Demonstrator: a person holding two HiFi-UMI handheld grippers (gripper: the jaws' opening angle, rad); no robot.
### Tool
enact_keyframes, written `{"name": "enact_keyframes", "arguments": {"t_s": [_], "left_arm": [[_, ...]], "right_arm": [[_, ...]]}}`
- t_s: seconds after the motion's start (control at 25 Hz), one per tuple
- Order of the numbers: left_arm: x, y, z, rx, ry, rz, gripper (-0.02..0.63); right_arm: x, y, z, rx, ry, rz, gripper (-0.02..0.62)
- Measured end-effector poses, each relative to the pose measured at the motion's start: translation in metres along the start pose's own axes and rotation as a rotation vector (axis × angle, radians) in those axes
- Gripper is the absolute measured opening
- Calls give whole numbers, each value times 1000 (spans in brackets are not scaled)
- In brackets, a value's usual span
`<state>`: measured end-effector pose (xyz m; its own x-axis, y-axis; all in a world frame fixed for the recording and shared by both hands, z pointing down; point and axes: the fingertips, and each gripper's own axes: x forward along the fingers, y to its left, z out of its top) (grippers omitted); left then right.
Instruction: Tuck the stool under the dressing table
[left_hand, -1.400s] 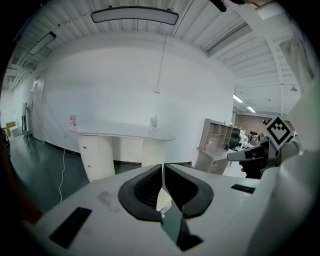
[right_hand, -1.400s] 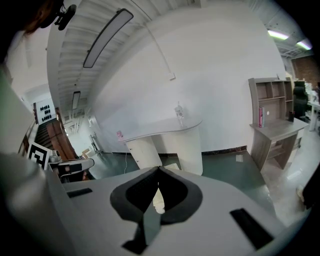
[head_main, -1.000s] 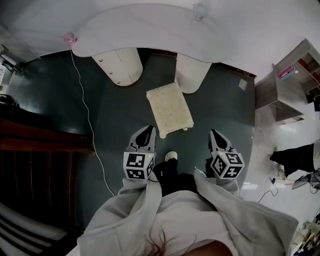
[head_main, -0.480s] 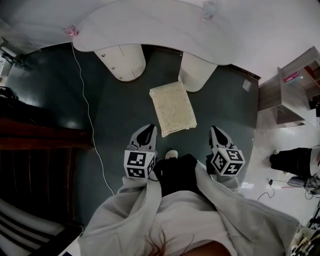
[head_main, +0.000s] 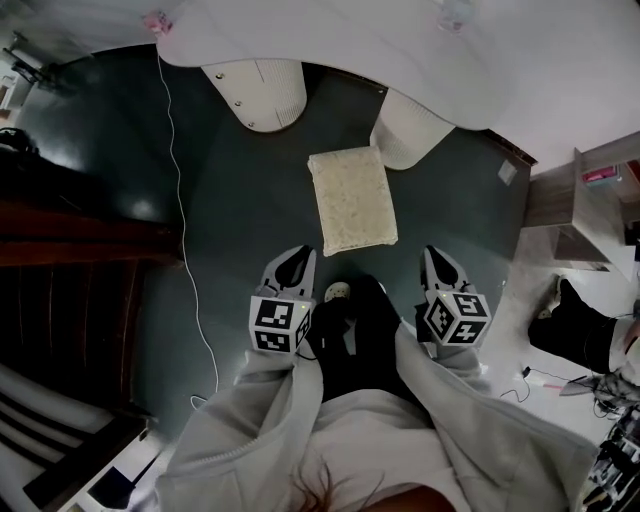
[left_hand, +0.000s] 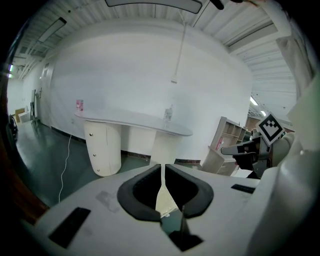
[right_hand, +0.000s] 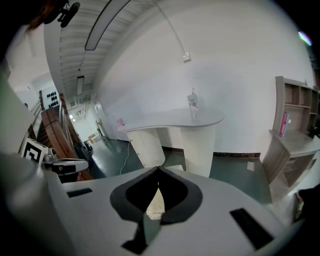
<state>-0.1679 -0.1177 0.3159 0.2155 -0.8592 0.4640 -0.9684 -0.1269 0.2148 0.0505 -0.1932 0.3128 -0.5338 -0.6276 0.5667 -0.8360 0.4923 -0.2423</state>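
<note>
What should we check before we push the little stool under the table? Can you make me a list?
1. Stool standing flat on the floor: ok.
2. Gap between the pedestals of the dressing table looks free: ok.
3. Gap wide enough for the stool: cannot tell.
4. Left gripper and right gripper shut and empty: ok.
5. Grippers touching the stool: not ok, both are apart from it.
6. White cable out of the stool's path: ok, it lies off to the side.

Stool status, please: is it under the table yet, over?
Both shut, empty: left gripper, right gripper. The stool stands out on the floor before the dressing table, untucked. One pedestal close by its far corner; cable well aside.
</note>
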Motion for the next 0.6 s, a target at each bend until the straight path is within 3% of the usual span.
{"name": "enact_keyframes", "arguments": {"t_s": [0.48, 0.6], "left_arm": [[34, -9, -48, -39, 112, 36, 29], [46, -11, -69, -50, 160, 38, 31]], "right_arm": [[34, -29, -29, -55, 144, 86, 52], [46, -37, -41, -73, 181, 108, 78]]}}
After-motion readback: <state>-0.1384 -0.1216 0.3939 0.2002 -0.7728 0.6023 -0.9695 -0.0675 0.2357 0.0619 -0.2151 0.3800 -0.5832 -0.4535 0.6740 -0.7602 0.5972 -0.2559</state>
